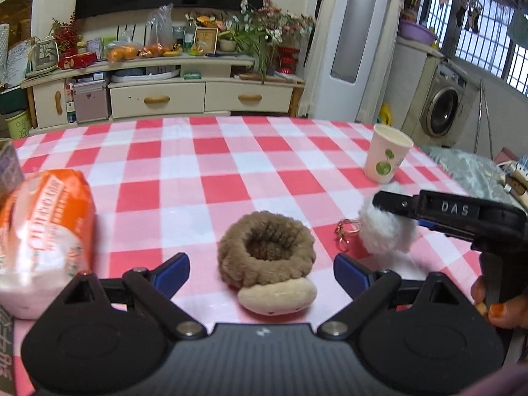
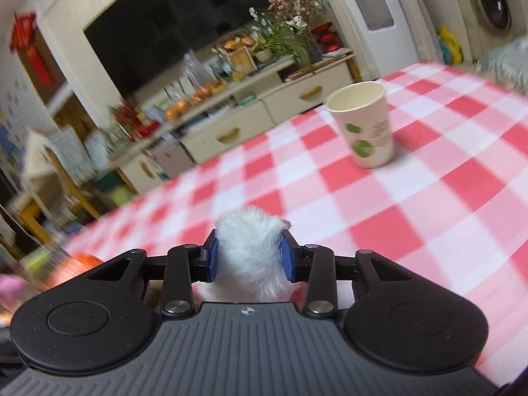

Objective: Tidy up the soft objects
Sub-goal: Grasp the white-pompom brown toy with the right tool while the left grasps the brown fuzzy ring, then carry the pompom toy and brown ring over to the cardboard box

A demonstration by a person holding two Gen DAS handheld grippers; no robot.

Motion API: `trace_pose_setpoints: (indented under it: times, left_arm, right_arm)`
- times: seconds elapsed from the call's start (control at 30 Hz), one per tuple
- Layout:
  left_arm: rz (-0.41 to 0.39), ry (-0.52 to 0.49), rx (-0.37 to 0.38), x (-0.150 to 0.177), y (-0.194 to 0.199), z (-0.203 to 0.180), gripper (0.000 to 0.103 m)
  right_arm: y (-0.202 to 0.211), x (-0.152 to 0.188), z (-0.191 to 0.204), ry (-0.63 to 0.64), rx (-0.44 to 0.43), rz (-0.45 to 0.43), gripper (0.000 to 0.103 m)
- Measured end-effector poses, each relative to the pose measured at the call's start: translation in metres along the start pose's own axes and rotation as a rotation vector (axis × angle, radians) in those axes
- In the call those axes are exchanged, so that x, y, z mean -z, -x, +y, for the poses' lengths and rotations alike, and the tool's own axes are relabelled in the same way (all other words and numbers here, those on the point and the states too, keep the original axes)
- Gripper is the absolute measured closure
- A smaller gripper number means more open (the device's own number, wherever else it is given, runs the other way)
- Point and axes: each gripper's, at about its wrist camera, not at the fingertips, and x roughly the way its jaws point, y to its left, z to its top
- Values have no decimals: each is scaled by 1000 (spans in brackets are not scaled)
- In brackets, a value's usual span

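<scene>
A brown fluffy plush ring with a beige base [image 1: 268, 257] lies on the red-and-white checked tablecloth [image 1: 211, 165], between the fingertips of my open left gripper [image 1: 261, 272]. My right gripper [image 2: 250, 257] is shut on a white fluffy pompom [image 2: 249, 250]. In the left wrist view that pompom [image 1: 384, 227] sits right of the plush ring, with a metal keyring [image 1: 345, 231] hanging at its left, and the right gripper [image 1: 392, 203] reaches in from the right. The right wrist view is tilted and blurred.
A paper cup with green dots [image 1: 386, 153] stands upright at the far right of the table; it also shows in the right wrist view [image 2: 364, 125]. An orange-and-white plastic pack [image 1: 43, 241] lies at the left. A cabinet with clutter [image 1: 158, 95] stands beyond the table.
</scene>
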Motion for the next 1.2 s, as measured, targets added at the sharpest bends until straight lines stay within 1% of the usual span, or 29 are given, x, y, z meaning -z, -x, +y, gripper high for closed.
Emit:
trace_pose_setpoints:
  times: [0.1, 0.17, 0.2, 0.27, 0.37, 0.47, 0.53, 0.6, 0.7, 0.9, 1.07, 1.13, 1.17, 1.2]
  left_arm:
    - [22, 1, -18, 1, -13, -5, 9]
    - [29, -4, -31, 0, -19, -7, 9]
    - [32, -8, -39, -1, -22, -8, 9]
    - [41, -11, -40, -1, -28, -10, 10]
    - [57, -13, -49, -1, -35, -12, 11]
    - [81, -5, -51, -2, -43, -11, 18]
    - [94, 11, -53, -2, -47, -8, 20]
    - [99, 21, -55, -3, -49, -6, 25]
    - [106, 52, -35, -6, -51, -2, 33]
    - [121, 63, -16, -10, -51, 3, 49]
    - [130, 98, 2, -13, -48, 12, 58]
    - [133, 114, 11, -13, -47, 15, 59]
    - [134, 120, 14, -13, -47, 17, 59]
    - [135, 125, 17, -13, -46, 19, 60]
  right_arm:
    - [-7, 0, -8, 24, 40, 9, 53]
    - [-10, 0, -14, 15, 46, 21, 47]
    - [-11, 1, -19, 9, 45, 24, 43]
    - [-10, 1, -19, 6, 42, 25, 40]
    - [-13, 3, -18, 28, 53, 33, 26]
    - [-12, 4, -8, 66, 69, 40, 20]
    - [-16, 5, -5, 86, 78, 49, 16]
    - [-20, 6, -3, 101, 83, 61, 13]
    - [-29, 6, 2, 135, 94, 76, 13]
    - [-36, 6, 5, 160, 93, 97, 13]
    - [-42, 7, 8, 176, 99, 110, 12]
    - [-43, 8, 12, 200, 107, 107, 14]
    - [-43, 9, 14, 217, 113, 106, 16]
    - [-44, 10, 16, 235, 115, 106, 24]
